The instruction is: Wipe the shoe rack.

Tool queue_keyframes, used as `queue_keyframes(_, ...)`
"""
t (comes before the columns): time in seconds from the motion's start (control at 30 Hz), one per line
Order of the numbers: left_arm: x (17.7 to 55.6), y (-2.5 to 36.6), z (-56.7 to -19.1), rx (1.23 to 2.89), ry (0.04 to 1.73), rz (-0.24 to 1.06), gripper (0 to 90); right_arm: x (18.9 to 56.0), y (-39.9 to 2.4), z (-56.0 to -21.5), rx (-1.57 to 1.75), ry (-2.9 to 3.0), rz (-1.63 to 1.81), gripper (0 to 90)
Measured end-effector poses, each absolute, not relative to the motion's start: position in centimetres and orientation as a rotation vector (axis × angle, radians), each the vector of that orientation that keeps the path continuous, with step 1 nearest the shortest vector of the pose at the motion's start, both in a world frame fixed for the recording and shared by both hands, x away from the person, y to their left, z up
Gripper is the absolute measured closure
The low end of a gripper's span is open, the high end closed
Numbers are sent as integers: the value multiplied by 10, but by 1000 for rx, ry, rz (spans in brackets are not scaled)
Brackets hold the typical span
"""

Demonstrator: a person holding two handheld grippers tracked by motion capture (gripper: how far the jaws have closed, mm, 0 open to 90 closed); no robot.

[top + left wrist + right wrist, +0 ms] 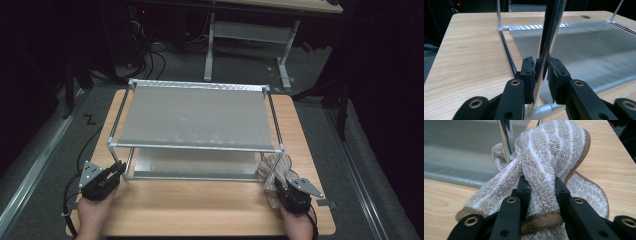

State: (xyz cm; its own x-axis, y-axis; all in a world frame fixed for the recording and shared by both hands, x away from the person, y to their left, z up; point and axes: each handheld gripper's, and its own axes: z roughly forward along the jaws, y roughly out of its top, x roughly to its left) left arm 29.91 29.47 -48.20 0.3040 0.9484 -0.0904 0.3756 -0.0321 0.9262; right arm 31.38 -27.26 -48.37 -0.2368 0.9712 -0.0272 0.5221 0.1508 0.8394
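A two-tier metal rack (192,120) with mesh shelves stands on the wooden table (200,205). At its front left corner my left gripper (120,167) is shut on the upright chrome leg (551,30), the pads of the left gripper (541,72) on either side of the tube just above the corner joint. By the front right leg (505,137) lies a beige and white striped towel (275,167), bunched up against the tube. My right gripper (277,186) is shut on a thick fold of the towel (549,150), near its brown hem, between the jaws of the right gripper (541,187).
The lower shelf (586,50) sits just above the tabletop. A strip of bare wood runs along the front edge between the person's two hands. Beyond the table stand a desk frame (245,45) and cables (150,60) on a dark floor.
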Motion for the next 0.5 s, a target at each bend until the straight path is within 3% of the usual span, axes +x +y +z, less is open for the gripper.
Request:
queue_keyframes(0.2, 299, 294, -482, 1595, 1245, 741, 746, 310, -269, -472, 1379, 1815, 1003, 733)
queue_keyframes(0.5, 299, 293, -483, 1597, 1248, 737, 746, 298, -271, -418, 1269, 1688, 1135, 729)
